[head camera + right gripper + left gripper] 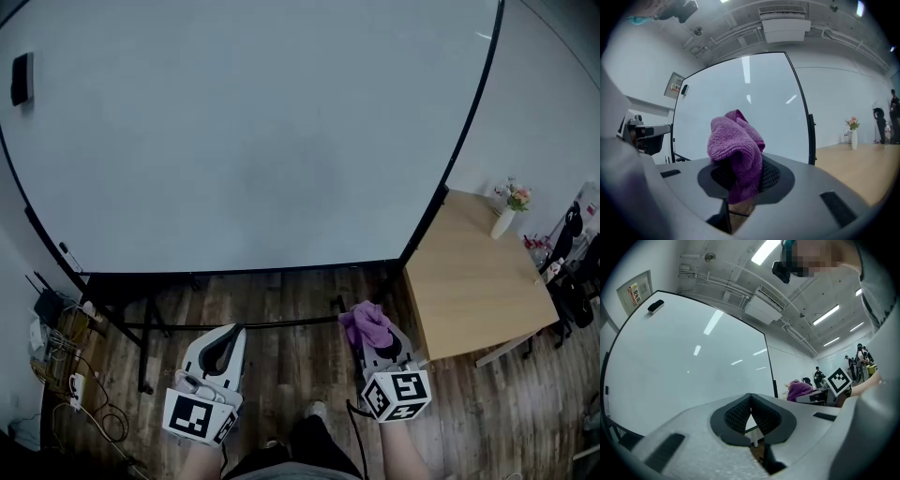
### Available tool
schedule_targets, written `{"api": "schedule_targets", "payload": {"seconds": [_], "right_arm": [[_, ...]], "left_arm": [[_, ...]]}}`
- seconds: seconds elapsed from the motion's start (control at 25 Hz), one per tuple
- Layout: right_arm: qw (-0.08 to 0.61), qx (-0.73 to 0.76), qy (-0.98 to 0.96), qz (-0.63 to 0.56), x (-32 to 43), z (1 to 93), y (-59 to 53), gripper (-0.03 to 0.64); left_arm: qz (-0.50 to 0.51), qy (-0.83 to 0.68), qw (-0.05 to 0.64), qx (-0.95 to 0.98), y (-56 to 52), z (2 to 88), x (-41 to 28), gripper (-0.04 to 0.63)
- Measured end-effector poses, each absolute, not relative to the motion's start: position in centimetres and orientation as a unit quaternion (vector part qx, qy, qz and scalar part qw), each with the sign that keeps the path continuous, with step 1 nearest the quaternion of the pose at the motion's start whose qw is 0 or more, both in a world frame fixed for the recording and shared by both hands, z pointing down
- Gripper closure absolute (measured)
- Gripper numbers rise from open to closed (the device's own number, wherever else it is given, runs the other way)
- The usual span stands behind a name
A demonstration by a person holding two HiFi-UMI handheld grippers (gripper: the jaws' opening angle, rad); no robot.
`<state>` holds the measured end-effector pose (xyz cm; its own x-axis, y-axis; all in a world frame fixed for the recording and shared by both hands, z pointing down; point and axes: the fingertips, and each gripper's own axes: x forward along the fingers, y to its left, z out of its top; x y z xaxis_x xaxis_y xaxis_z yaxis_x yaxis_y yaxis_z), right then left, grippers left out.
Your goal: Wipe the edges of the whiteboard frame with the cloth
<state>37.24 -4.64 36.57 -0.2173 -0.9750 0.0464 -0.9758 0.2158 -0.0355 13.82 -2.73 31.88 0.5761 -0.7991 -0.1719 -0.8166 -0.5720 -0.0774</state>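
Right gripper view — cloth (736, 145) bunched upright in right gripper (740, 174), whiteboard (740, 93) ahead

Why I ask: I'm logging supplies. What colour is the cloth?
Purple. The cloth in the right gripper shows best in the right gripper view.

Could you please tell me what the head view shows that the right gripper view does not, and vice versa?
Only the head view: the tangled cables on the floor at left, and the square-marker cube on the right gripper. Only the right gripper view: the white ceiling air-conditioning unit. Both: the black-framed whiteboard, the purple terry cloth clamped in that gripper, the light wooden table and its white vase of flowers.
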Motion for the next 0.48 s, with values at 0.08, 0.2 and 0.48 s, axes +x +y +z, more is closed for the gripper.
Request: {"api": "schedule_targets", "payload": {"seconds": [0.08,0.2,0.48], "right_arm": [[0.005,0.623,-0.782,0.024,36.8,36.1,-4.0,0.529],[0.003,0.621,-0.784,0.021,36.2,35.7,-3.1,0.529],[-0.004,0.611,-0.791,0.015,34.9,35.0,-1.9,0.529]], "left_arm": [[0.061,0.456,0.075,-0.885,-2.2,31.7,13.6,0.58],[0.062,0.454,0.075,-0.886,-1.5,31.7,13.3,0.58],[0.059,0.456,0.076,-0.885,-0.7,31.7,12.7,0.58]]}}
